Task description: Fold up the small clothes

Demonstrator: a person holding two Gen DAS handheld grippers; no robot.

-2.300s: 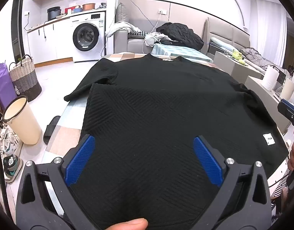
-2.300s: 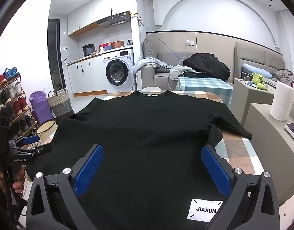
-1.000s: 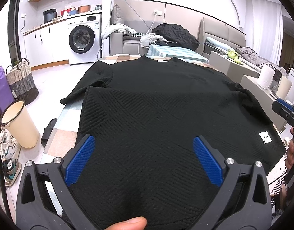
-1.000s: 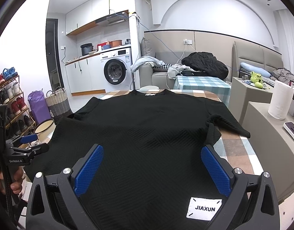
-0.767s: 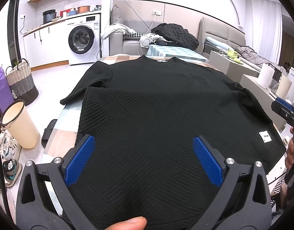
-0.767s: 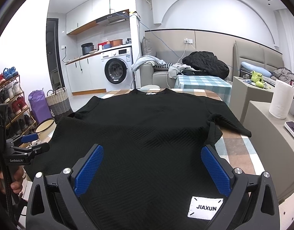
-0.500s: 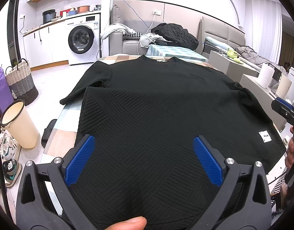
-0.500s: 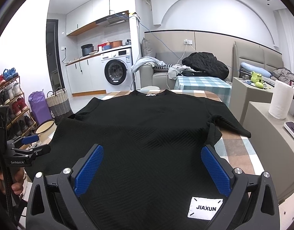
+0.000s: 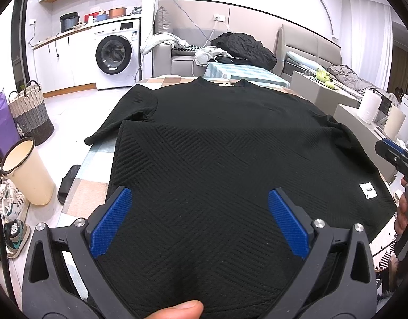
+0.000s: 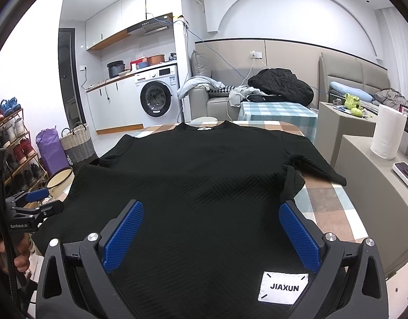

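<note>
A black textured short-sleeved top (image 9: 225,143) (image 10: 204,180) lies spread flat, front up, on a checked table, neckline at the far end and hem nearest me. A white JIAXUN label (image 10: 282,287) (image 9: 367,191) sits near the hem's right corner. My left gripper (image 9: 198,199) hovers open above the hem's left part, with nothing between its blue pads (image 9: 111,220). Over the right part of the hem my right gripper (image 10: 210,212) is also open and holds nothing. Each gripper shows at the edge of the other's view.
The checked tablecloth (image 10: 334,202) shows at the right edge and at the left edge (image 9: 89,183). A cream bucket (image 9: 28,172), a slipper and shoes stand on the floor at left. Grey cabinets with a paper roll (image 10: 387,133) flank the right. A washing machine (image 10: 157,95) and sofa stand behind.
Both grippers have stayed open and almost still. The view has shifted only slightly over the top, which has not moved.
</note>
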